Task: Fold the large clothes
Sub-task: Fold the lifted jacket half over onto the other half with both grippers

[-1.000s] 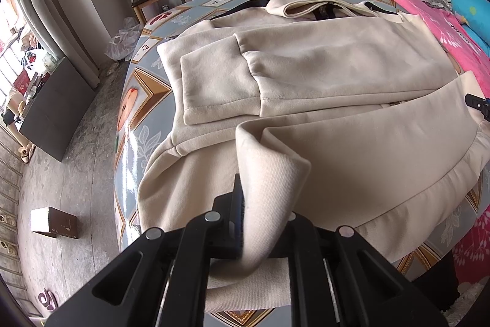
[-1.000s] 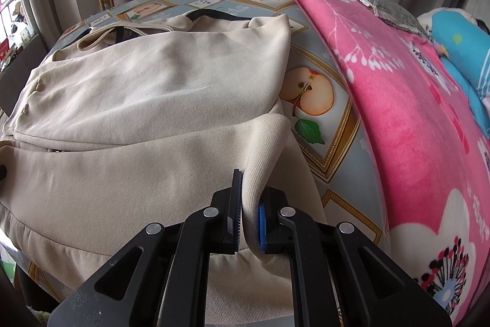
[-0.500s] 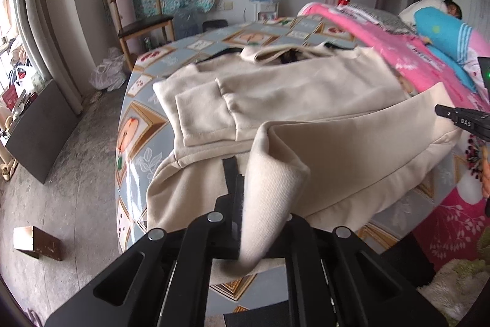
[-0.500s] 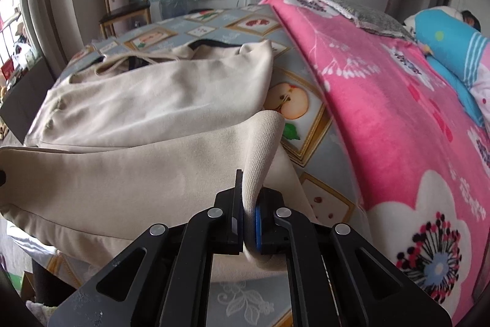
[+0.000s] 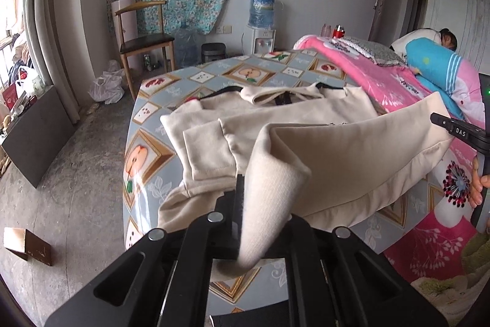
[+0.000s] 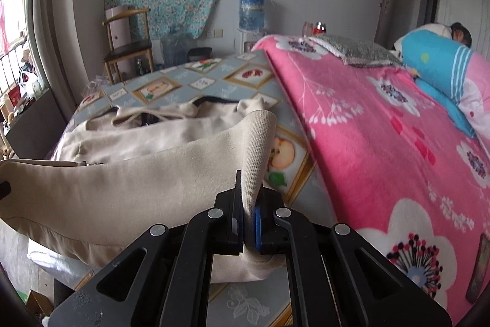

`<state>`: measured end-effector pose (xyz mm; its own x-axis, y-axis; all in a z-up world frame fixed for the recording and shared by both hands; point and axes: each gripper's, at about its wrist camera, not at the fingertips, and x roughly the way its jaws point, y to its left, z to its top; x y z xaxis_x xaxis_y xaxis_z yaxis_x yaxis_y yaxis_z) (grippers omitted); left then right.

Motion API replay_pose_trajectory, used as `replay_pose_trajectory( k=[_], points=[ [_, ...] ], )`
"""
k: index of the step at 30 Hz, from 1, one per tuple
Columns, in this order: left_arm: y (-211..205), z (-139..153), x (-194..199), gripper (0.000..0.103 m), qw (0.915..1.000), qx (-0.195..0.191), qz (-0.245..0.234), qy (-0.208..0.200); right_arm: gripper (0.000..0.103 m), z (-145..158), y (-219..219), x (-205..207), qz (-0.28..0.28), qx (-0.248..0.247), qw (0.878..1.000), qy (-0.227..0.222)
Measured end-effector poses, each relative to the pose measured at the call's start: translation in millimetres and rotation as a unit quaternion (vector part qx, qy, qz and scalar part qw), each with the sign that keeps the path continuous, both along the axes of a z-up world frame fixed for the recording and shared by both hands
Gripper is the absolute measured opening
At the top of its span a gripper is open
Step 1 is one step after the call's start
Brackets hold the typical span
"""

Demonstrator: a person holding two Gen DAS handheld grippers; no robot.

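Cream sweatshirt [image 5: 306,112], thick and soft, lies spread on the fruit-patterned tablecloth [image 5: 159,149] ahead of both grippers, its collar at the far end and its sleeves folded across the chest. The ribbed bottom hem is lifted off the table and hangs stretched between the two grippers. The left gripper [image 5: 263,222] is clamped tight on one ribbed corner, which droops over its fingers. The right gripper [image 6: 249,219] is pinched on the other ribbed corner, which stands up in a curl above its jaws. A pink flowered blanket [image 6: 382,143] lies to the right of it.
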<state>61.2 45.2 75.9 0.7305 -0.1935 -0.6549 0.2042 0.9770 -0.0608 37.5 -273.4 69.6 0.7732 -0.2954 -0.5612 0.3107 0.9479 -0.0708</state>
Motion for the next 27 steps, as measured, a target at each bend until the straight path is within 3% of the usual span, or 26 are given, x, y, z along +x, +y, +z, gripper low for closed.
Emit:
replay_pose_trajectory(
  k=[8, 18, 23, 27],
  points=[
    [13, 15, 47, 0.005, 0.9998, -0.008, 0.002, -0.017, 0.005, 17, -5, 45, 0.016, -0.024, 0.999, -0.030],
    [26, 24, 174, 0.005, 0.9997, 0.019, 0.008, -0.014, 0.005, 34, -23, 163, 0.054, -0.031, 0.997, -0.041],
    [36, -1, 255, 0.005, 0.9990, -0.003, 0.009, 0.044, 0.005, 27, -34, 227, 0.063, -0.027, 0.997, -0.022],
    [38, -43, 295, 0.005, 0.9952, -0.005, 0.020, 0.096, 0.005, -11, -43, 271, 0.056, -0.021, 0.998, 0.026]
  ],
)
